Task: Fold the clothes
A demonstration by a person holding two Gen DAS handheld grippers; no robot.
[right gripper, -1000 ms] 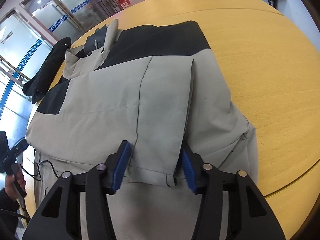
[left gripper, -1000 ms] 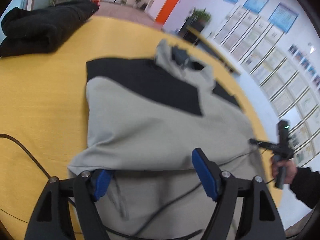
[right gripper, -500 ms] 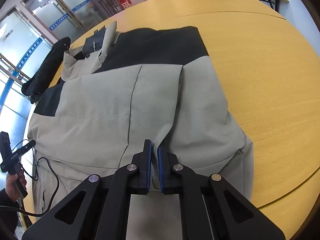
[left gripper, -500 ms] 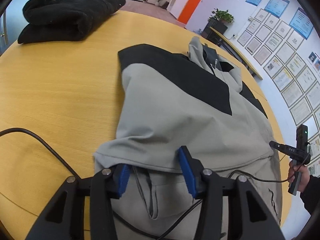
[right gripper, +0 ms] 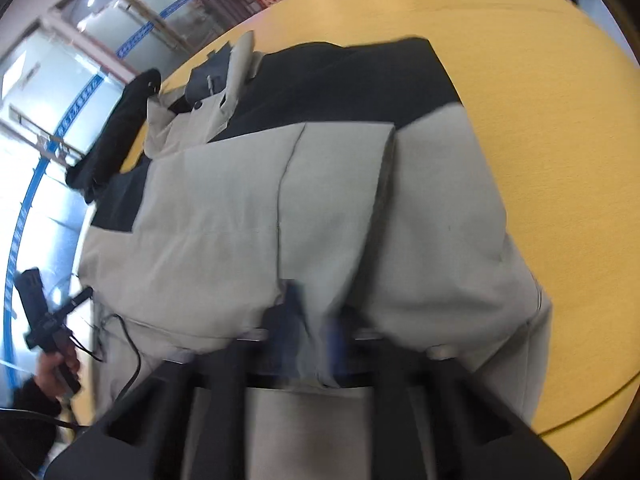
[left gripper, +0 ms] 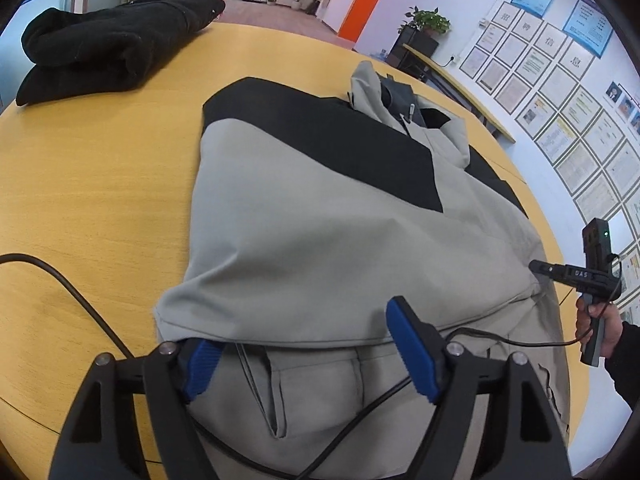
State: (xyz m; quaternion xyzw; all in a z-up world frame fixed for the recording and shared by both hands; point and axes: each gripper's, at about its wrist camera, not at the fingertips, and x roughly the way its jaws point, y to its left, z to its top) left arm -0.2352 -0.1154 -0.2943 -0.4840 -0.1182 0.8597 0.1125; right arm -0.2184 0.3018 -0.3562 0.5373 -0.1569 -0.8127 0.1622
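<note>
Already partly folded: grey-and-black jacket [left gripper: 320,240] spread flat on the round yellow table [left gripper: 92,184], collar toward the far side, hem toward the near edge, both sleeves laid in across the body. Bottom edge bunched near the hem, not yet doubled up toward the collar. Judged from this, roughly the first half done; the lengthwise fold and the tidying left.

Right gripper [right gripper: 314,330] blurred in its own view, fingers pinched narrow on a ridge of grey fabric at the hem. Left gripper [left gripper: 310,350] just opened again, blue pads wide apart, straddling the hem's other end without pressing; nothing held. A black cable [left gripper: 80,300] trailing over the table and the cloth beneath it.

Farther off, 1 folded black garment [left gripper: 112,48] at the table's far edge, well apart from the jacket.
</note>
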